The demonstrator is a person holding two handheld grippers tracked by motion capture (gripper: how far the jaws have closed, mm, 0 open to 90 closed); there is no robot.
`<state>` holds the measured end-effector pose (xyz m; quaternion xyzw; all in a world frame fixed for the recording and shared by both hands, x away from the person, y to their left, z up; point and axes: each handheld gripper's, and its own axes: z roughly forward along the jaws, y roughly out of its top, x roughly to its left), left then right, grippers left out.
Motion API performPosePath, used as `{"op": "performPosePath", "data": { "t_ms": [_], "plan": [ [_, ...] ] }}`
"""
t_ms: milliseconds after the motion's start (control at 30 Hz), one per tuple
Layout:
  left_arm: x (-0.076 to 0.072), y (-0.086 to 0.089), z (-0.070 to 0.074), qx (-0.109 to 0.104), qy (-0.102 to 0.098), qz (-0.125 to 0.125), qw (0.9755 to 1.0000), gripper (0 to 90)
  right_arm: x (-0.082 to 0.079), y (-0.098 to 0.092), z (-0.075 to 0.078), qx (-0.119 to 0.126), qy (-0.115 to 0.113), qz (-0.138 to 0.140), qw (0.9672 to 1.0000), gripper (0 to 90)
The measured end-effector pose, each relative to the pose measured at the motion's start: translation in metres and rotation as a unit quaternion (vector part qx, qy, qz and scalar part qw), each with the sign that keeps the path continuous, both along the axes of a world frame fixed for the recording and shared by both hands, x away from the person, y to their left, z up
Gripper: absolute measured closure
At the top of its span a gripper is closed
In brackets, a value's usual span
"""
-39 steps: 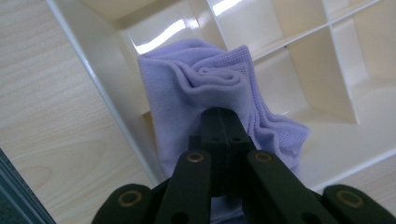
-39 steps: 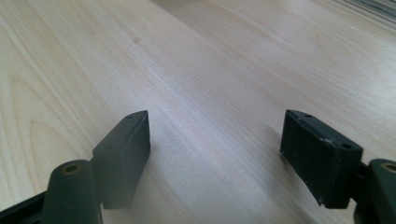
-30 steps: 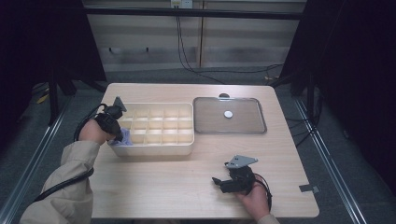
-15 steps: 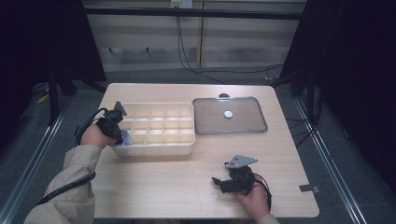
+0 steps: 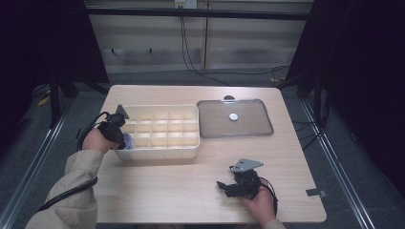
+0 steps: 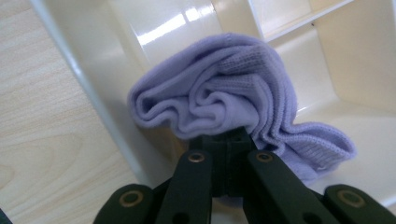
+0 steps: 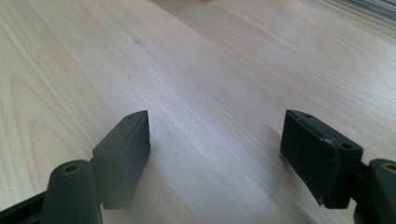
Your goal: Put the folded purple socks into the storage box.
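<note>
A cream divided box [image 5: 160,151] stands left of the table's middle. My left gripper [image 5: 125,139] is shut on a bunched lilac cloth [image 6: 224,100], held over the box's near left corner compartment [image 6: 355,135]. The cloth [image 5: 128,140] shows as a small lilac patch at the box's left end in the high view. My right gripper [image 5: 223,185] lies low on the wooden table near the front, and its jaws stand wide apart with bare wood between them [image 7: 215,135].
A clear lid [image 5: 258,129] with a small white knob [image 5: 233,116] lies flat to the right of the box. The table's front edge runs just behind my right hand. A small dark tab [image 5: 316,192] sits near the front right corner.
My left hand has shifted slightly along the box's left end with the cloth. The right hand has stayed where it was.
</note>
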<state>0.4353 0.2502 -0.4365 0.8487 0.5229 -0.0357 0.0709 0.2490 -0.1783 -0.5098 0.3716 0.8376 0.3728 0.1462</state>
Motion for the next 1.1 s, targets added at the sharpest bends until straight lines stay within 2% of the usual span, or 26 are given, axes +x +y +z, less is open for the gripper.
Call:
{"op": "performPosePath", "data": {
  "t_ms": [133, 200, 233, 267, 300, 333, 400, 533, 833, 1100],
  "plan": [
    [0.000, 0.003, 0.010, -0.003, 0.002, 0.001, 1.0000, 87.1, 0.000, 0.000, 0.000, 0.000, -0.001, 0.001, 1.0000, 23.8],
    [0.001, 0.004, 0.020, -0.001, -0.007, 0.000, 1.0000, 87.2, 0.000, 0.000, 0.000, 0.001, -0.001, 0.000, 1.0000, 23.8],
    [0.001, 0.004, 0.020, -0.001, -0.007, 0.000, 1.0000, 87.6, 0.000, 0.000, 0.000, 0.001, -0.001, 0.000, 1.0000, 23.8],
    [0.001, 0.003, 0.028, -0.001, -0.018, -0.001, 0.9998, 87.6, 0.000, 0.000, 0.000, 0.001, -0.001, -0.001, 1.0000, 23.8],
    [0.001, 0.003, 0.028, -0.001, -0.018, -0.001, 0.9998, 87.6, 0.000, 0.000, 0.000, 0.001, -0.001, -0.001, 1.0000, 23.8],
    [0.001, 0.002, 0.033, -0.003, -0.031, -0.001, 0.9995, 87.6, 0.000, 0.000, 0.000, 0.001, -0.001, -0.001, 1.0000, 23.8],
    [0.002, 0.000, 0.035, -0.001, -0.039, -0.004, 0.9992, 87.5, 0.000, 0.000, 0.000, 0.001, 0.000, -0.001, 1.0000, 23.8],
    [0.004, -0.002, 0.033, -0.005, -0.052, 0.002, 0.9986, 87.2, 0.000, 0.000, 0.000, 0.001, -0.001, -0.001, 1.0000, 23.8],
    [0.003, -0.004, 0.029, -0.002, -0.041, -0.002, 0.9992, 88.3, 0.001, 0.000, 0.000, 0.001, -0.002, 0.001, 1.0000, 23.8],
    [0.000, -0.005, 0.018, 0.001, -0.031, -0.002, 0.9995, 90.0, 0.000, 0.001, 0.000, 0.001, -0.001, 0.001, 1.0000, 23.8]
  ]
}}
